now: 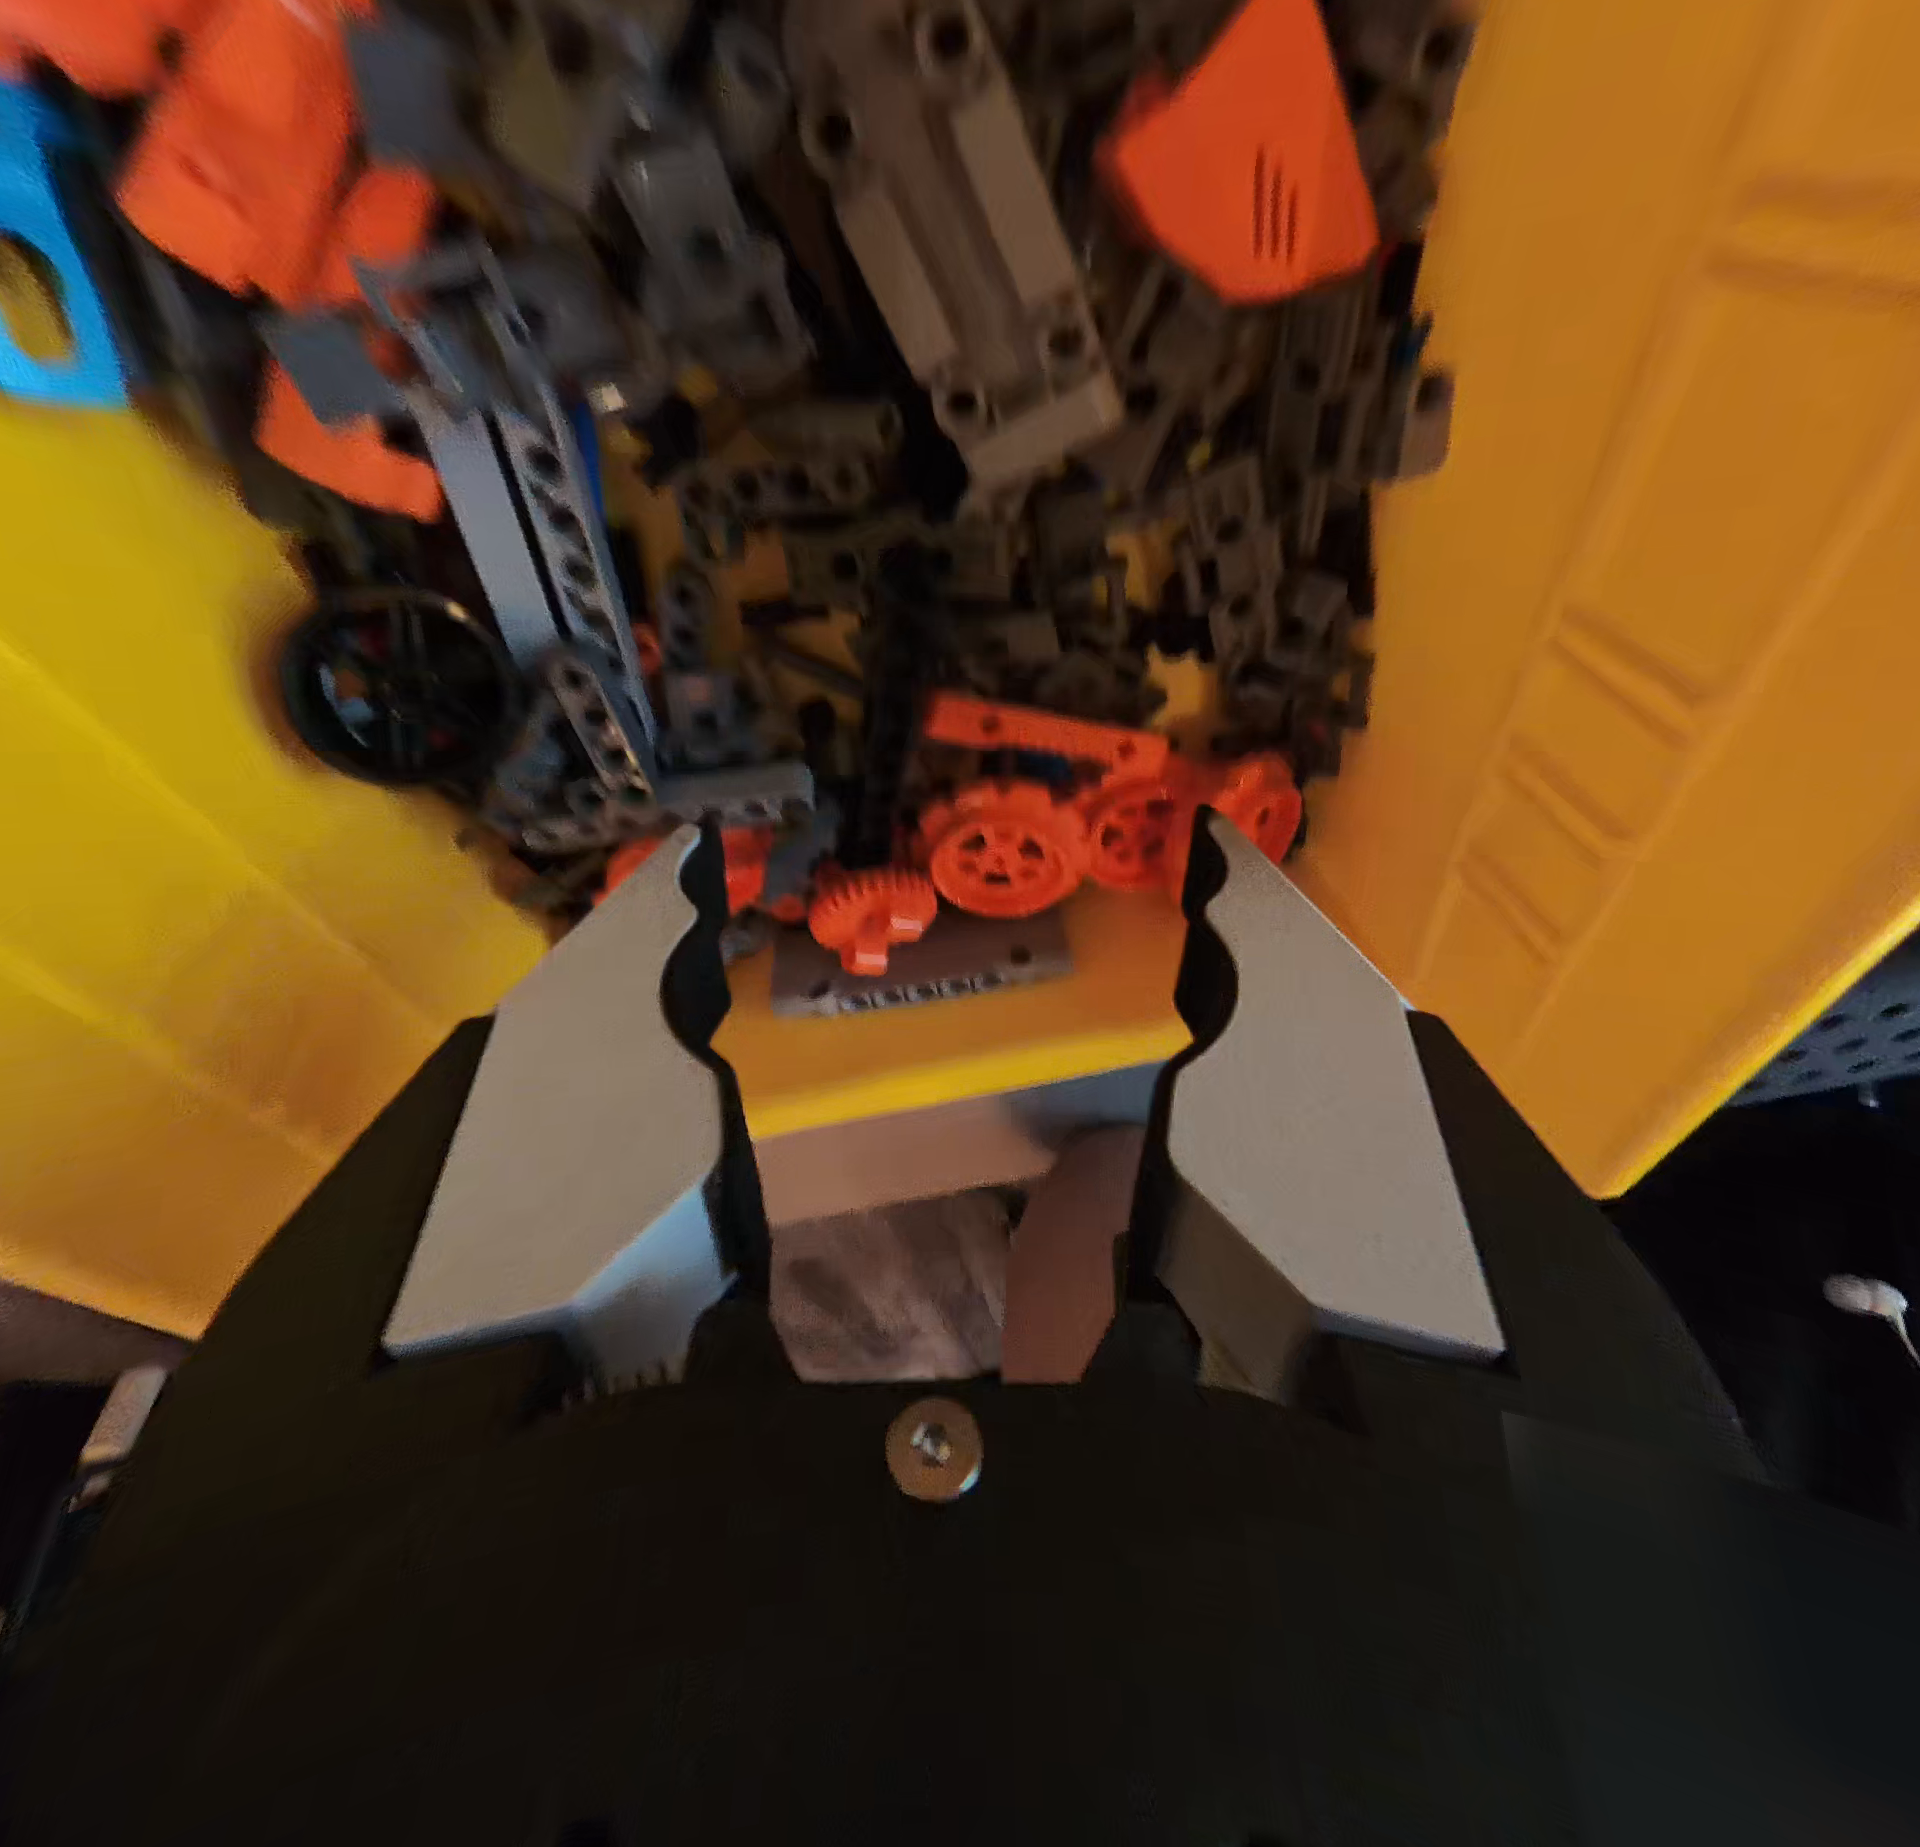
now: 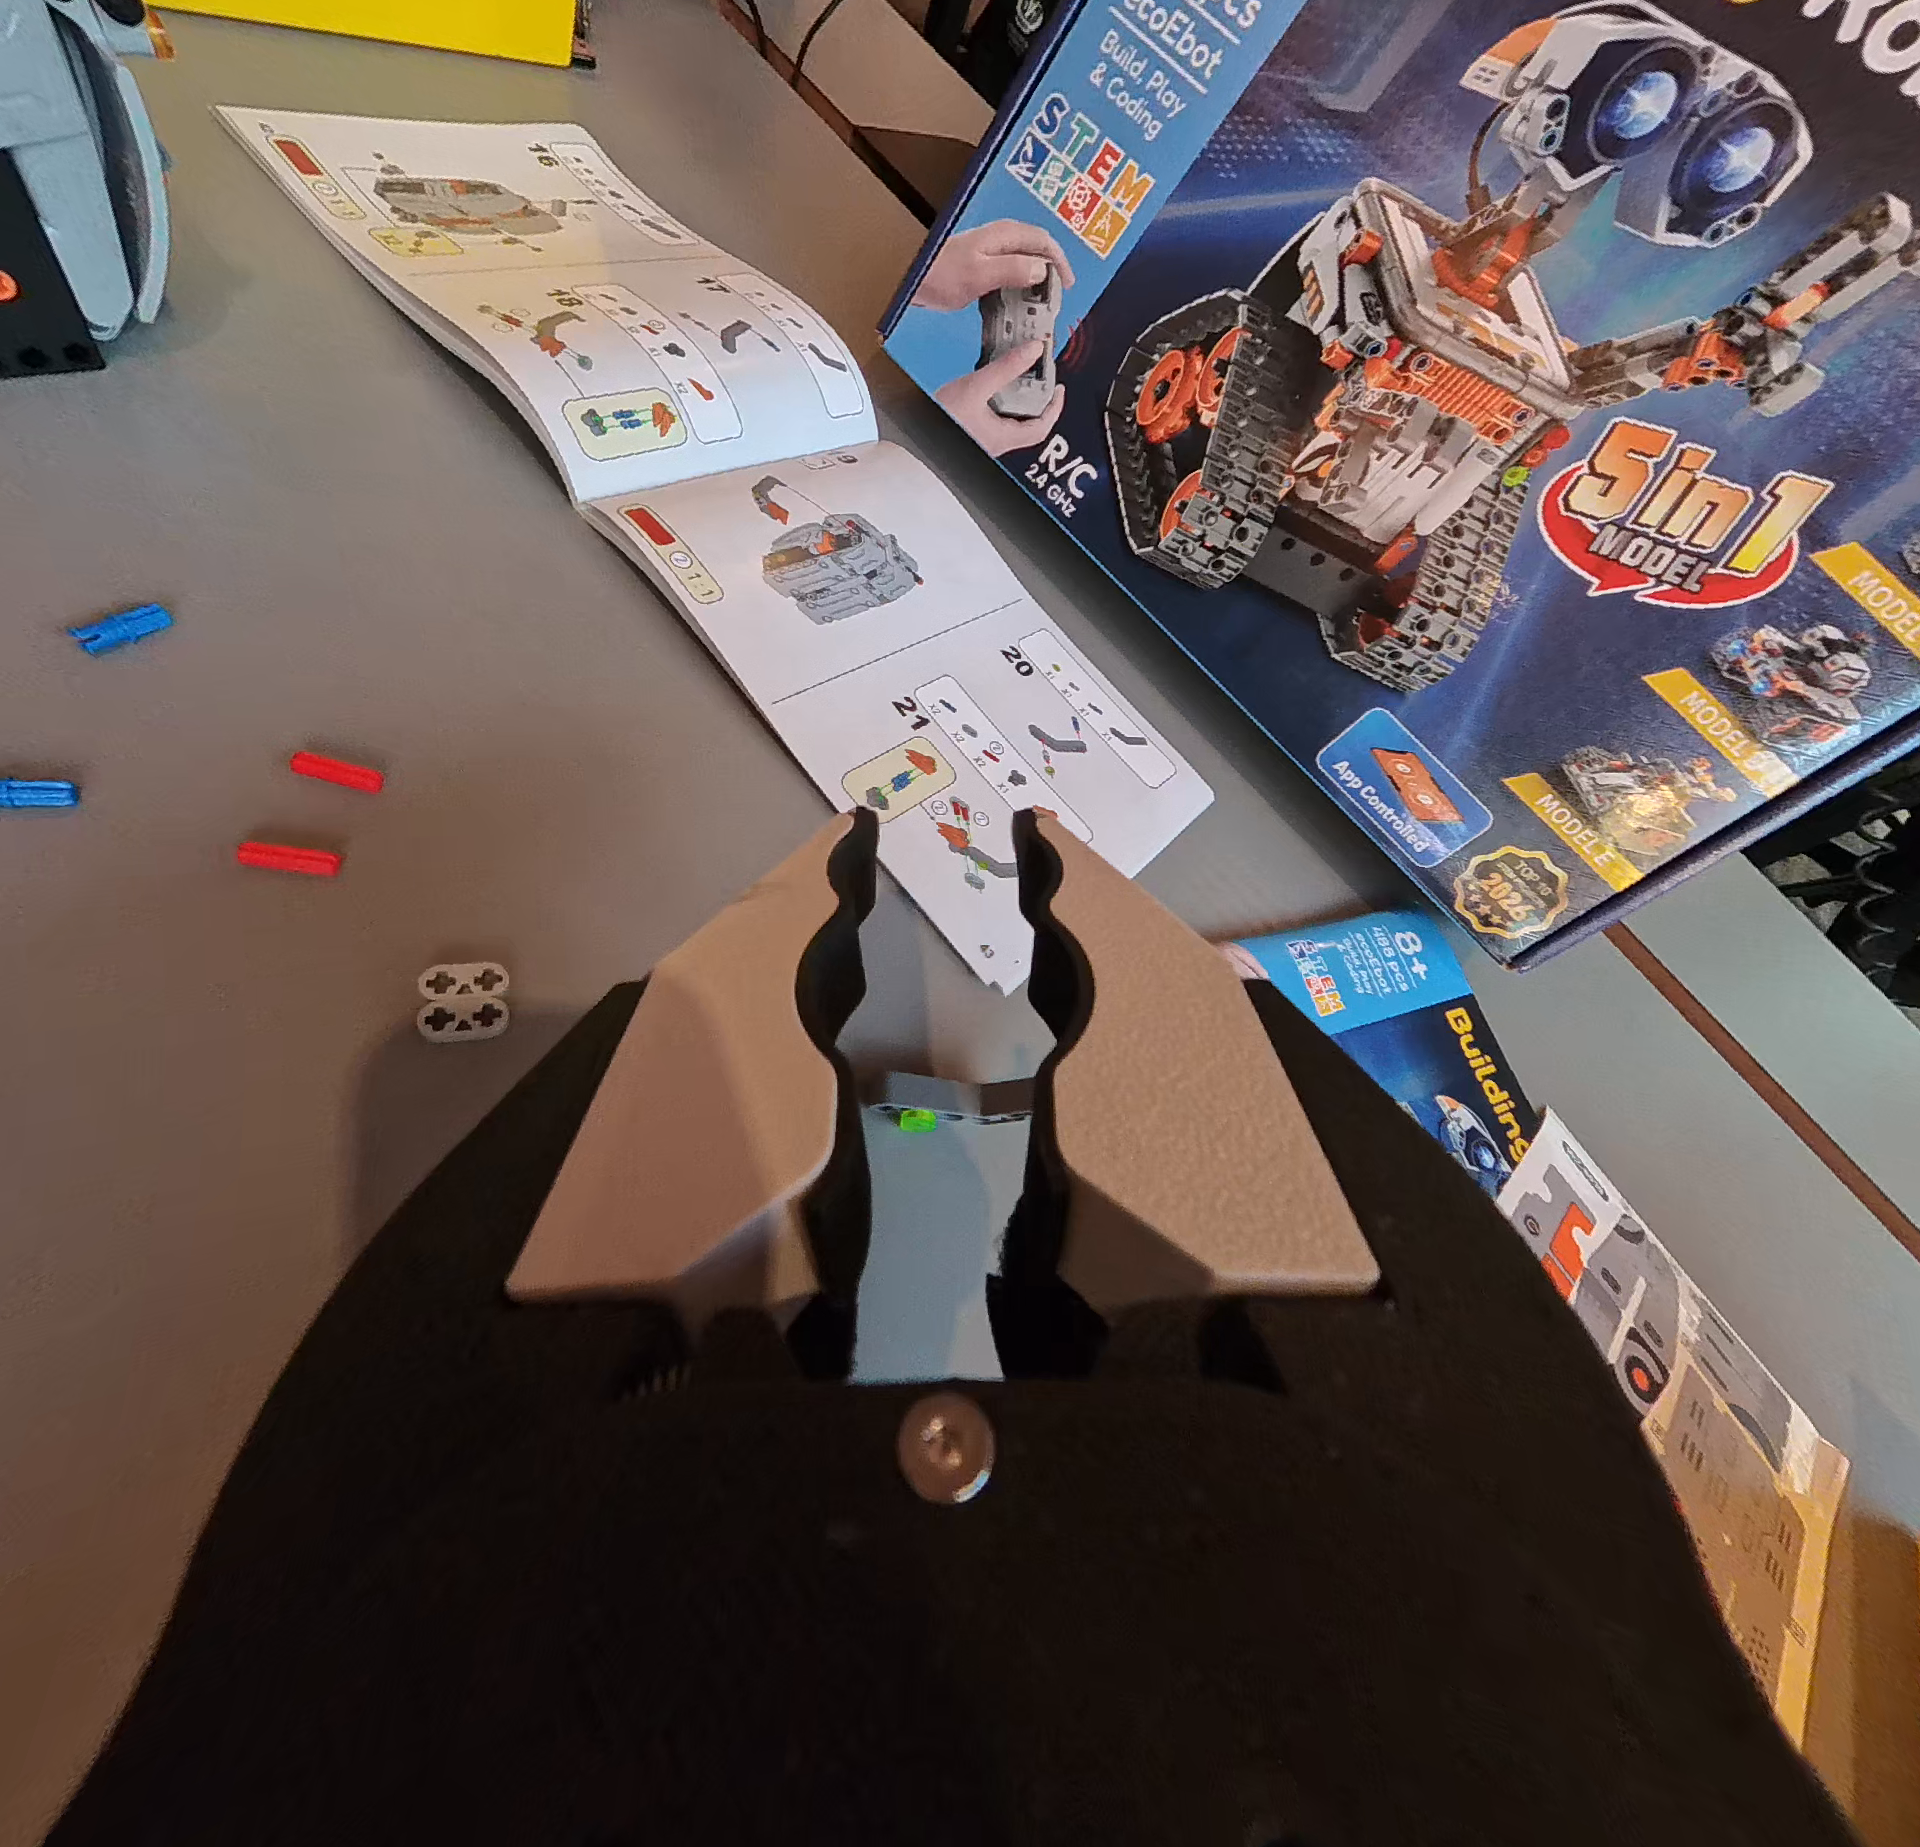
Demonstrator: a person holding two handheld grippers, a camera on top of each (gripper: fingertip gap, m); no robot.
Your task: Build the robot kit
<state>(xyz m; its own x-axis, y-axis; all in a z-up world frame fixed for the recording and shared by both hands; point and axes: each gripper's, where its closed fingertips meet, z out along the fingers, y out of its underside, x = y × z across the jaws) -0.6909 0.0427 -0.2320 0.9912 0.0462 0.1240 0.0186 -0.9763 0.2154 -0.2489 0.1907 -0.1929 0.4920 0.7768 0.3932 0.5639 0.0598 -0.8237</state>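
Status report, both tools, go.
Left tool open, empty, over orange gears in yellow bin. Right tool open, empty, tips over open manual. Red pins loose on table.

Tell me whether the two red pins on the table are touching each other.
Apart. The right wrist view shows the upper red pin and the lower red pin lying roughly parallel, with a clear strip of bare grey table between them.

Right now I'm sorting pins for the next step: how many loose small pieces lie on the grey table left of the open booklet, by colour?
Blue pins: 2
Red pins: 2
Light grey connectors: 2
Total: 6
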